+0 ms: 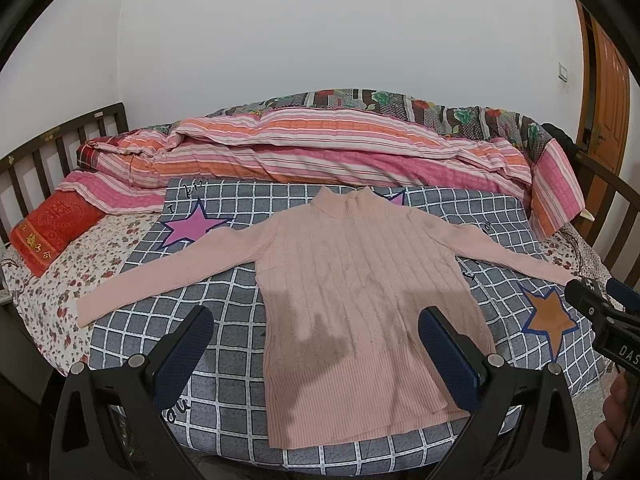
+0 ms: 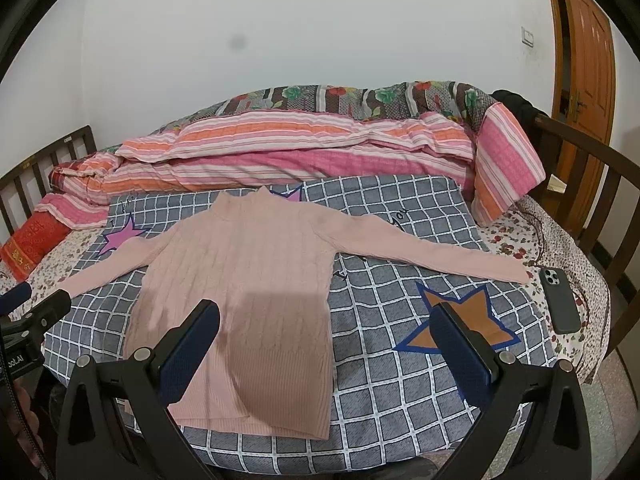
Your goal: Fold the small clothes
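Note:
A small pink ribbed sweater [image 1: 352, 280] lies flat, front up, on a grey checked blanket [image 1: 192, 360], with both sleeves spread out to the sides and its hem toward me. It also shows in the right wrist view [image 2: 248, 280]. My left gripper [image 1: 316, 320] is open and empty, held above the sweater's lower body. My right gripper [image 2: 328, 316] is open and empty, above the sweater's right hem side and the blanket [image 2: 400, 360]. The right gripper also shows at the right edge of the left wrist view [image 1: 600, 312].
A rolled pink striped quilt [image 1: 320, 152] lies behind the sweater. A red pillow [image 1: 52, 228] is at the left. A dark phone [image 2: 560, 300] lies on the floral sheet at the right. Wooden bed rails [image 2: 592, 184] stand at both ends. A wooden door [image 2: 584, 80] is at the right.

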`<state>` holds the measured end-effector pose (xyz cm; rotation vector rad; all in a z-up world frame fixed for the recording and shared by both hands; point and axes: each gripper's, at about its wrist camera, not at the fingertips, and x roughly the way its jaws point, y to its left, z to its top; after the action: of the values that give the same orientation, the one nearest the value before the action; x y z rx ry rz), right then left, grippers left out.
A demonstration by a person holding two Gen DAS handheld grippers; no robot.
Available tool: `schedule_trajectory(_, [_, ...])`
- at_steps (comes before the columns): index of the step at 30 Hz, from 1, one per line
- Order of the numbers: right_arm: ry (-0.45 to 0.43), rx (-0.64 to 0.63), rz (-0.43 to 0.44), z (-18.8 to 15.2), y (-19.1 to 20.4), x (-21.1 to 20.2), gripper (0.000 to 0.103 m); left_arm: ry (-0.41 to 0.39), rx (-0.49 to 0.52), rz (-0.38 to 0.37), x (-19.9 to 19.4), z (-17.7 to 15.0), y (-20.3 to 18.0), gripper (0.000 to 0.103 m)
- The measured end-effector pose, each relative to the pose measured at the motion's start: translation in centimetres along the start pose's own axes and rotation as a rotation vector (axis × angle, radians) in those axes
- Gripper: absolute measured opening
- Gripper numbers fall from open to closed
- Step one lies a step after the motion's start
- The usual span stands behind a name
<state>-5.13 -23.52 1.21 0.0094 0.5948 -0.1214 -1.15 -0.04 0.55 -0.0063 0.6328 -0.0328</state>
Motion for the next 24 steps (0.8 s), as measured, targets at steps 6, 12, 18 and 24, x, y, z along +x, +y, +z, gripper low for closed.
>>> schedule_trajectory(6, [-0.001, -0.001, 0.003, -0.1, 0.0, 0.0, 0.103, 0.001, -0.005, -0.003, 0.0, 0.0, 0.0, 0.103])
schedule_trajectory(12, [-0.001, 0.0, 0.003, -0.1, 0.1, 0.0, 0.103, 0.001, -0.008, -0.006, 0.0, 0.1, -0.1, 0.103])
schedule_trajectory(18, [-0.001, -0.004, 0.006, 0.0, 0.3, 0.1, 0.103, 0.0, -0.008, -0.006, 0.0, 0.0, -0.1, 0.103])
schedule_trajectory(24, [0.0, -0.012, 0.016, 0.2, 0.7, 0.7, 0.103, -0.012, -0.022, -0.009, 1.1, 0.5, 0.5, 0.103])
